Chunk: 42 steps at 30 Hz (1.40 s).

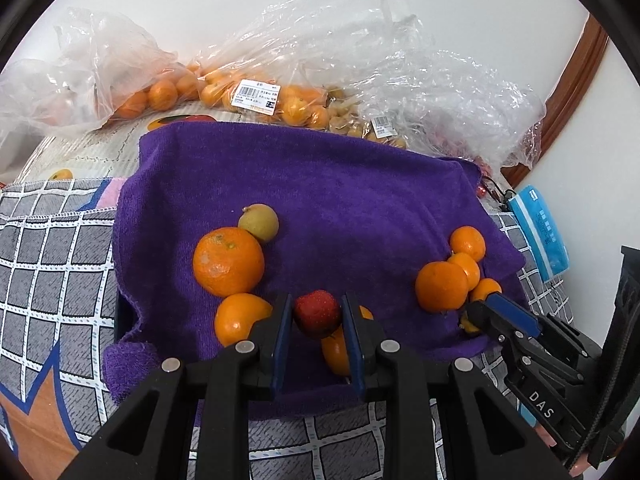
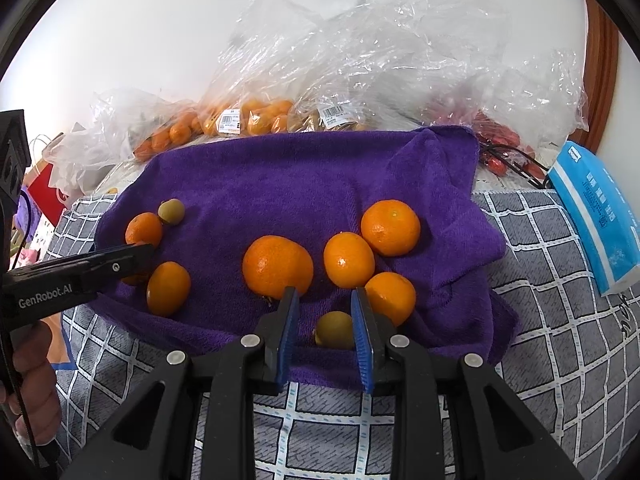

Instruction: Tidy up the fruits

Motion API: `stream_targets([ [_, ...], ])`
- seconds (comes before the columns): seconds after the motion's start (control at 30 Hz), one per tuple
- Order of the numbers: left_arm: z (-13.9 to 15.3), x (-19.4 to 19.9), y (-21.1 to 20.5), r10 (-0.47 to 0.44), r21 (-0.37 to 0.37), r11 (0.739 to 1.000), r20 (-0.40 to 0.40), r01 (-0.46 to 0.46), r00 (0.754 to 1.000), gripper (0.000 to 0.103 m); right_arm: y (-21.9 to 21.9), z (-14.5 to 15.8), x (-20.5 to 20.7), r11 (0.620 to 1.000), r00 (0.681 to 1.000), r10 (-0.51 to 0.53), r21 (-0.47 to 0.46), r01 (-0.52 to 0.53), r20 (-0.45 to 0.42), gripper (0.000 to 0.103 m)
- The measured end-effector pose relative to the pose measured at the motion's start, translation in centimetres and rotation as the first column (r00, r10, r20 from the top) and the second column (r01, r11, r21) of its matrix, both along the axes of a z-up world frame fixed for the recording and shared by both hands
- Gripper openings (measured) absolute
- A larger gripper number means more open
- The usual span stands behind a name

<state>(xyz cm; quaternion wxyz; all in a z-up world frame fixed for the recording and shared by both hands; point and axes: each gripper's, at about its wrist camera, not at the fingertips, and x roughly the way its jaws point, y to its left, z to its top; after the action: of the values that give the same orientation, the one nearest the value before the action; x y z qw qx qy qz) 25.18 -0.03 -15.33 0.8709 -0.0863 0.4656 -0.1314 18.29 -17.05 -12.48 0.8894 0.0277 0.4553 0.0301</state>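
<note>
Clear plastic bags (image 1: 248,80) of small oranges sit along the back behind the purple towel (image 1: 320,192). Left claw (image 1: 316,316) is pinching a red strawberry (image 1: 318,312) just above the towel's near edge. Right claw (image 2: 325,320) has a little greenish-yellow fruit (image 2: 334,330) between its blue pads, resting on the towel; can't tell if it's gripped.

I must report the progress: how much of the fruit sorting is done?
Done: some fruit already lies loose on the purple towel, four oranges grouped at its right. In hand: the left gripper clamps a red strawberry; the right gripper stands around a yellow-green fruit, apparently not pressing it. Left: the plastic bags behind hold more fruit.
</note>
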Motion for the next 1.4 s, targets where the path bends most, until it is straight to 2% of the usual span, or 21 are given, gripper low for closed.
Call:
stream_targets([
  [0.13,0.1,0.1,-0.1,0.005,0.008,1.0,-0.012,-0.005,1.0,0.025,0.0,0.4,-0.2,1.0,1.0,-0.009,0.001,0.009,0.011,0.032],
  [0.2,0.3,0.1,-0.2,0.013,0.016,1.0,-0.017,-0.013,1.0,0.028,0.1,0.8,-0.3,1.0,1.0,-0.013,-0.004,0.014,0.014,0.033],
  [0.27,0.8,-0.1,0.0,0.023,0.019,1.0,-0.013,-0.023,1.0,0.036,0.1,1.4,-0.6,1.0,1.0,-0.021,-0.01,0.021,0.018,0.033],
  [0.37,1.7,-1.0,0.3,0.028,0.012,1.0,0.0,-0.028,1.0,0.042,0.2,2.7,-1.4,0.999,0.998,-0.038,-0.011,0.039,0.041,0.045],
  [0.47,2.6,-2.2,0.5,0.027,0.014,1.0,0.005,-0.027,1.0,0.044,0.5,4.2,-2.4,0.998,0.996,-0.06,-0.019,0.061,0.061,0.048],
  [0.6,3.9,-4.7,1.0,0.037,0.024,0.999,0.02,-0.037,0.999,0.052,0.8,6.1,-4.0,0.996,0.994,-0.078,-0.027,0.08,0.074,0.057],
  [0.77,6.0,-8.5,1.0,0.06,0.094,0.993,0.076,-0.067,0.995,0.061,1.0,8.6,-7.2,0.994,0.99,-0.091,-0.047,0.096,0.105,0.064],
  [1.0,8.7,-13.7,1.2,0.069,0.113,0.99,0.149,-0.086,0.986,0.073,0.8,11.5,-12.3,0.991,0.985,-0.12,-0.046,0.126,0.121,0.066],
  [1.07,9.4,-15.2,1.0,0.071,0.125,0.988,0.177,-0.094,0.982,0.076,0.8,12.2,-14.2,0.991,0.983,-0.118,-0.047,0.126,0.14,0.081],
  [1.13,10.1,-16.7,0.8,0.071,0.138,0.985,0.206,-0.101,0.976,0.08,0.9,12.8,-15.9,0.99,0.977,-0.12,-0.054,0.132,0.174,0.089],
  [1.27,10.9,-19.2,0.6,0.073,0.155,0.982,0.239,-0.112,0.968,0.086,1.2,13.7,-19.0,0.987,0.967,-0.123,-0.076,0.143,0.225,0.099],
  [1.4,11.4,-21.1,0.3,0.075,0.161,0.98,0.255,-0.118,0.964,0.087,1.1,14.1,-21.0,0.982,0.965,-0.138,-0.094,0.162,0.222,0.101],
])
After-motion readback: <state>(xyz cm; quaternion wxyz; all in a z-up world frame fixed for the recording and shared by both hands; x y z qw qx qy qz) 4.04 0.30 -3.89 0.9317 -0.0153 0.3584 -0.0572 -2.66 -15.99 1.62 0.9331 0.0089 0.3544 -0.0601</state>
